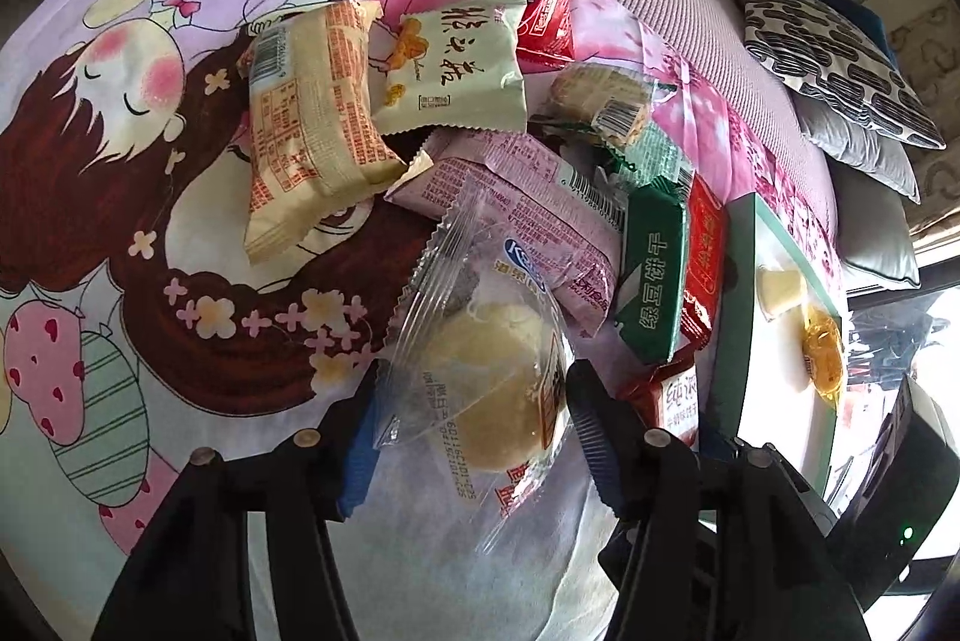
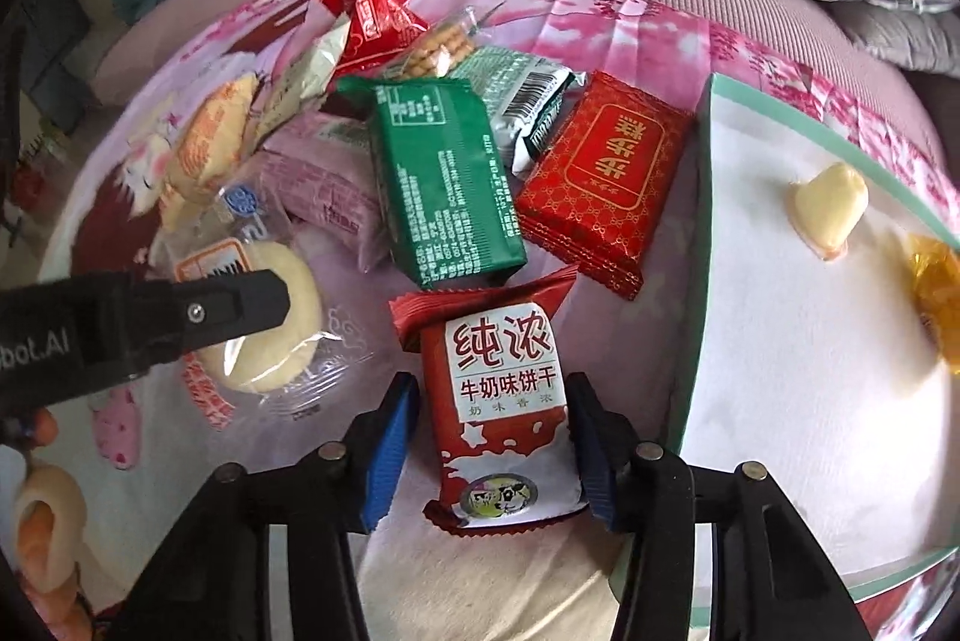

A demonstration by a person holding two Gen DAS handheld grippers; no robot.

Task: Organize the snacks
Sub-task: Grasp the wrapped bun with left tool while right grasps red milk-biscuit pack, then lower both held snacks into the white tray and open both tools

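the red milk biscuit packet [image 2: 507,401] lies on the printed sheet [image 1: 120,161], just left of the white tray [image 2: 780,371], likely its destination. the right gripper [image 2: 492,437] straddles it, jaws close beside its glossy crinkled sides; whether they press i cannot tell. the left gripper [image 1: 474,419] brackets a clear-wrapped round pastry [image 1: 486,389], jaws apart. behind, foil and plastic packets lie heaped, a stiff green packet [image 2: 438,179] among them.
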